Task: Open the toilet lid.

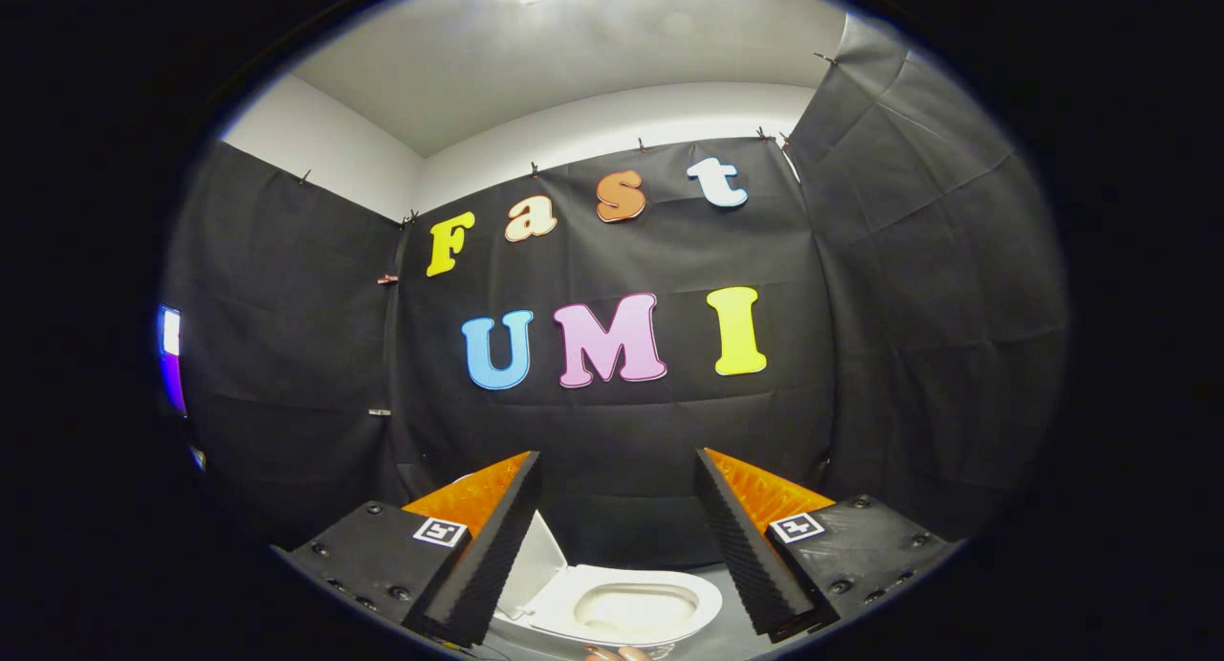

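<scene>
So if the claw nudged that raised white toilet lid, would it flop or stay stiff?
Probably stiff: the white plastic toilet lid looks like a rigid, smooth panel, so likely slippery. Raised beside the white oval seat, it might swing back down. The open claw touches nothing.

My one camera rides the gripper (617, 470), facing forward along its spread fingers toward the booth wall (612, 431), raised above the toilet (622, 608), lid (531, 565) up, below.

gripper (617, 470) | jaws spread wide apart | holding nothing
</scene>
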The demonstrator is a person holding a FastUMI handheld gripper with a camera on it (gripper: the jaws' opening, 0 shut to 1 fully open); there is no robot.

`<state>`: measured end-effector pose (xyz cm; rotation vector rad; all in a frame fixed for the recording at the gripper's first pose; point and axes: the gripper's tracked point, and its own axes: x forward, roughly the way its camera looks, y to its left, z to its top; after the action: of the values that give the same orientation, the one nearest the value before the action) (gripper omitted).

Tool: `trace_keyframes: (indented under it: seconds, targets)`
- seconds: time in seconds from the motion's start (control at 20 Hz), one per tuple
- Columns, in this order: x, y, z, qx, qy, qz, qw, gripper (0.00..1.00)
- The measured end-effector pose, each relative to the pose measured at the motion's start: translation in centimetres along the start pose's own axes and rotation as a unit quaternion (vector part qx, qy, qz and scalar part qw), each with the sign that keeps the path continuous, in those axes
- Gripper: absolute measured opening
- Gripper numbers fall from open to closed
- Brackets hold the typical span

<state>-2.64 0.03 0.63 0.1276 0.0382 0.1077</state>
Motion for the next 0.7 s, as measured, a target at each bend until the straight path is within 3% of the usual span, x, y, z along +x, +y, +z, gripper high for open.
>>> trace_keyframes:
  seconds: [0.7]
  targets:
    - [0.07, -0.25, -0.16, 0.0, 0.004, -0.005, 1.0, 0.99]
